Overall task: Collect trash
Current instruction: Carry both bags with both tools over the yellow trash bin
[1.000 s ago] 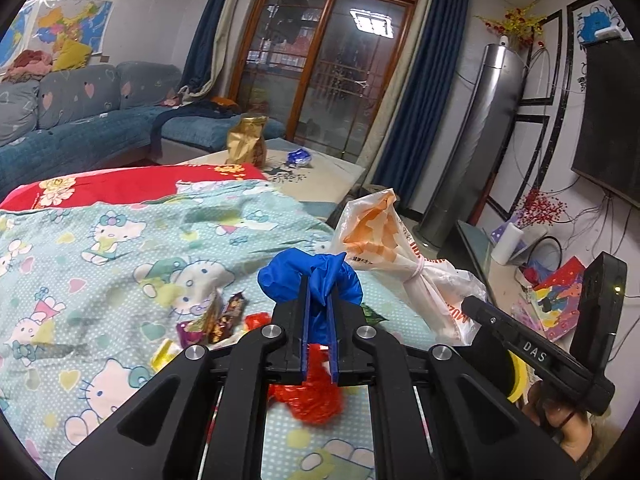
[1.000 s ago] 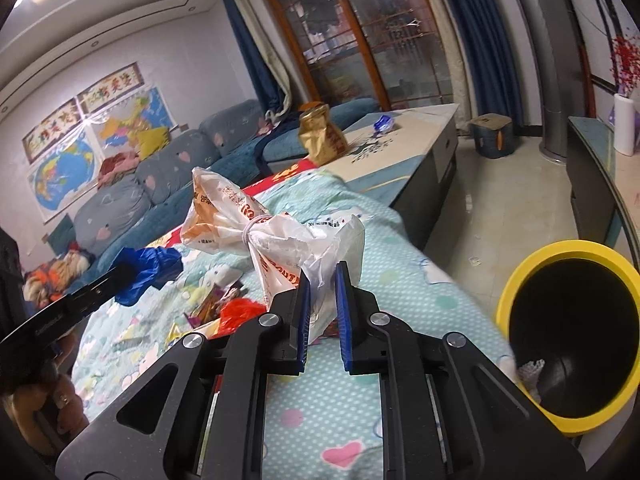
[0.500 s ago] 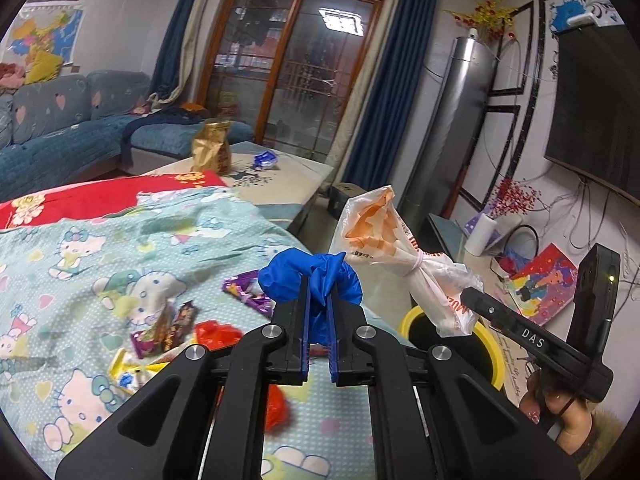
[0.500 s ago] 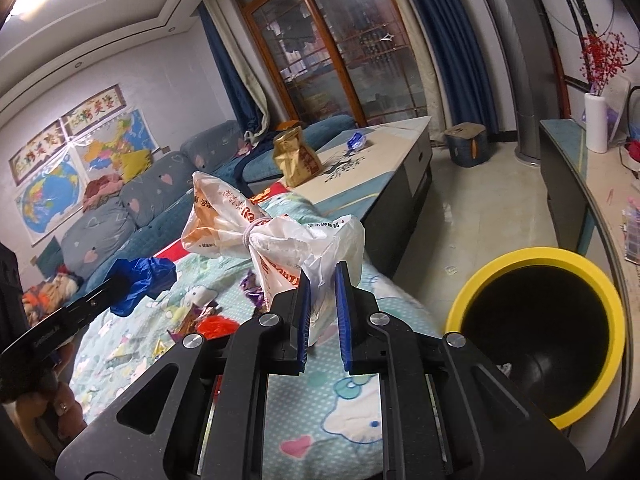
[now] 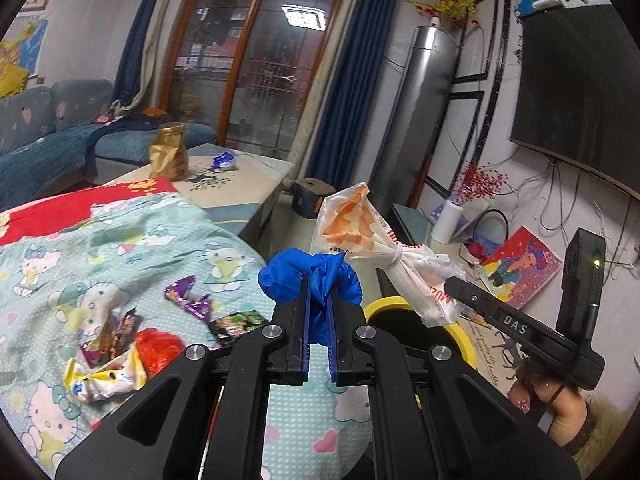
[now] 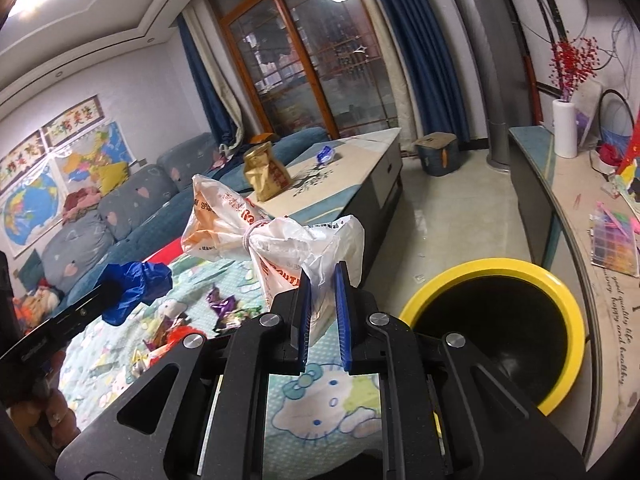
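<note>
My left gripper (image 5: 319, 300) is shut on a crumpled blue plastic bag (image 5: 308, 276), held above the edge of the Hello Kitty cloth (image 5: 120, 248). My right gripper (image 6: 323, 292) is shut on a tied white-and-orange plastic bag (image 6: 256, 232), held in the air to the left of the yellow-rimmed black bin (image 6: 496, 320). The white bag (image 5: 372, 240) and the bin's rim (image 5: 394, 303) also show in the left wrist view, just right of my left gripper. Loose candy wrappers (image 5: 108, 356) and a red wad (image 5: 160, 346) lie on the cloth.
A low table (image 6: 352, 152) holds a gold bag (image 6: 266, 170) and a blue wrapper (image 6: 326, 155). A sofa (image 6: 120, 208) stands at the left. A grey counter (image 6: 576, 216) with clutter runs along the right, behind the bin. A small box (image 6: 438, 152) sits on the floor.
Both grippers have swung right with their bags, away from the middle of the cloth and toward the bin. The bin now looms larger in the right wrist view. Both grips are unchanged.
</note>
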The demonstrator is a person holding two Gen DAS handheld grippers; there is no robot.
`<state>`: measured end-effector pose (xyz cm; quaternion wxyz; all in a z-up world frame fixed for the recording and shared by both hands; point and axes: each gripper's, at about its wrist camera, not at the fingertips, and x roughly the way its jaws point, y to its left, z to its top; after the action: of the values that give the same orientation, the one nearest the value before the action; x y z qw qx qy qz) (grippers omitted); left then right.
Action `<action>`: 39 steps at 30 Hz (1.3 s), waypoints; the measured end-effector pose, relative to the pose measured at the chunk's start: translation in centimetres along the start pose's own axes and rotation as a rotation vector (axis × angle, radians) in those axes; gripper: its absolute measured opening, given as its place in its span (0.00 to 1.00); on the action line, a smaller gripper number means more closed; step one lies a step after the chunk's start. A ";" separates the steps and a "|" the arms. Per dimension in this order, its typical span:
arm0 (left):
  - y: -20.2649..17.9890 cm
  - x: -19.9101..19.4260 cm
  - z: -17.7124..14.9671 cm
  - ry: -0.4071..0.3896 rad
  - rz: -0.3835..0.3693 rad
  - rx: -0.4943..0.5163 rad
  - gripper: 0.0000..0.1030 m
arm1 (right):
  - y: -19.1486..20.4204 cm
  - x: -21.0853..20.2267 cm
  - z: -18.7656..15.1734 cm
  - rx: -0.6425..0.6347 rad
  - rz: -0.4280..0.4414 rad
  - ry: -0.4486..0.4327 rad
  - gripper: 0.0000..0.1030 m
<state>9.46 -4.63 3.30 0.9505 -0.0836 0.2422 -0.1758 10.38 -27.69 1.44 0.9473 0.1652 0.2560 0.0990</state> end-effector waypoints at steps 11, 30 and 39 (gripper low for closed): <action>-3.8 1.7 -0.4 0.024 -0.071 0.058 0.06 | -2.7 -1.2 0.6 0.035 -0.075 -0.026 0.07; -10.2 5.5 -3.1 0.107 -0.193 0.165 0.06 | -9.6 -3.9 1.9 0.104 -0.244 -0.065 0.07; -12.1 8.3 -4.8 0.175 -0.228 0.196 0.06 | -12.6 -4.2 1.9 0.122 -0.308 -0.062 0.07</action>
<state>10.37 -19.23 -1.47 0.9032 -0.0021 0.2946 -0.3120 9.04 -40.96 0.33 0.9469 0.1841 0.2546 -0.0682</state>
